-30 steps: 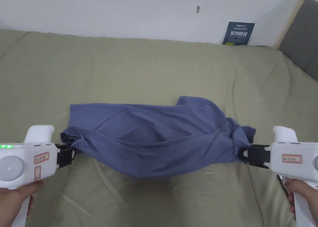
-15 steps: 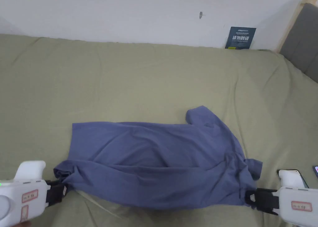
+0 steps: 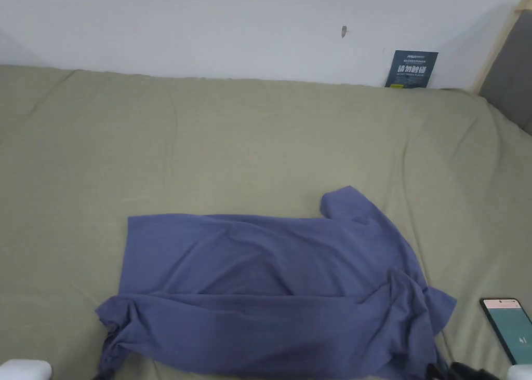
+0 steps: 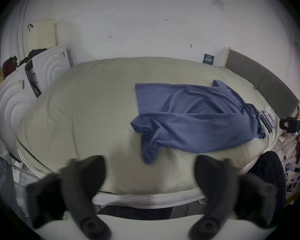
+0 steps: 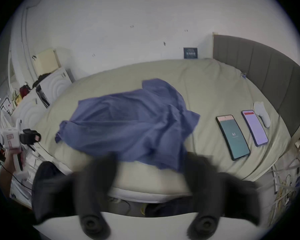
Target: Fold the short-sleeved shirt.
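Blue short-sleeved shirt (image 3: 270,287): rumpled on your olive bed (image 3: 234,137). Left gripper (image 4: 150,172), right gripper (image 5: 150,167): jaws apart, empty, beside shirt's near edge.

My right gripper (image 5: 150,172) has its fingers (image 5: 100,176) spread apart, empty, just before the blue shirt (image 5: 128,124) that lies crumpled on the bed (image 5: 215,81). Two phones (image 5: 232,136) lie beside it.

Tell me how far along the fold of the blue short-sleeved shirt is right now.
Done: the blue short-sleeved cotton shirt lies on the olive-green bed cover, its near edge rumpled and doubled over. In hand: nothing; the left gripper and right gripper both have jaws apart, short of the cloth. Left: flattening the bunched near edge, tucking in the sleeves, and making the folds themselves.
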`<state>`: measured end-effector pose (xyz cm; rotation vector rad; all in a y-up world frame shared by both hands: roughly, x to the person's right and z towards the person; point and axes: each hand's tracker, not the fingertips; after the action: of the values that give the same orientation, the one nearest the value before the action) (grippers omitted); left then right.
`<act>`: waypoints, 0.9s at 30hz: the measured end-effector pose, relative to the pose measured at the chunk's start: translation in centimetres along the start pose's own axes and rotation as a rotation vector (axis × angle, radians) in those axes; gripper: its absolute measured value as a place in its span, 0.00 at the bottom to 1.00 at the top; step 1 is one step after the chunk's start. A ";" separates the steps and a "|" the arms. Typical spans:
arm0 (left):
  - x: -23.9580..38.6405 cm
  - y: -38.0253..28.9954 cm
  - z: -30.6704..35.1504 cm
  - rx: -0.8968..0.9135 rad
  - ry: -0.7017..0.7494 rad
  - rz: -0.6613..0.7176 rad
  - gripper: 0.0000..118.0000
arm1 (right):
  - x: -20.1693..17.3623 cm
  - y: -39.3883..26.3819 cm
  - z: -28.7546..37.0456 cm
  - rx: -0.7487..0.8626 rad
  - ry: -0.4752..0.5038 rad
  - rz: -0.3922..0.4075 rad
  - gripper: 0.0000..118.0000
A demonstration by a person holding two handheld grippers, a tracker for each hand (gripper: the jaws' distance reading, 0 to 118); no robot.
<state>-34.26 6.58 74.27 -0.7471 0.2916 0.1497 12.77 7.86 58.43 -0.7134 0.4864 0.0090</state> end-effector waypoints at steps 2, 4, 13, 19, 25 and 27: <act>0.4 -0.1 -0.3 -0.009 0.025 0.005 0.10 | -2.0 0.2 -0.3 0.028 -0.029 -0.006 0.00; -0.2 1.0 -1.5 -0.045 -0.068 0.072 0.05 | -2.9 0.6 -0.7 0.024 0.119 -0.055 0.00; -4.5 13.9 -16.3 -0.098 -0.009 -0.036 0.06 | -5.5 1.2 -4.2 -0.059 0.146 0.050 0.00; -6.0 19.9 -26.9 -0.160 0.055 -0.190 0.98 | -4.4 0.8 -6.2 -0.132 0.143 0.015 0.00; -6.2 20.1 -32.4 -0.227 0.064 -0.145 0.98 | -3.6 0.7 -7.7 -0.186 0.120 0.003 0.00; -5.7 20.0 -33.3 -0.222 0.050 -0.142 0.98 | -3.6 1.0 -7.9 -0.190 0.116 0.003 0.00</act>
<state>-51.35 -1.97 39.94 -0.9901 0.2706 0.0286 6.00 4.17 54.23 -0.9034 0.6033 0.0166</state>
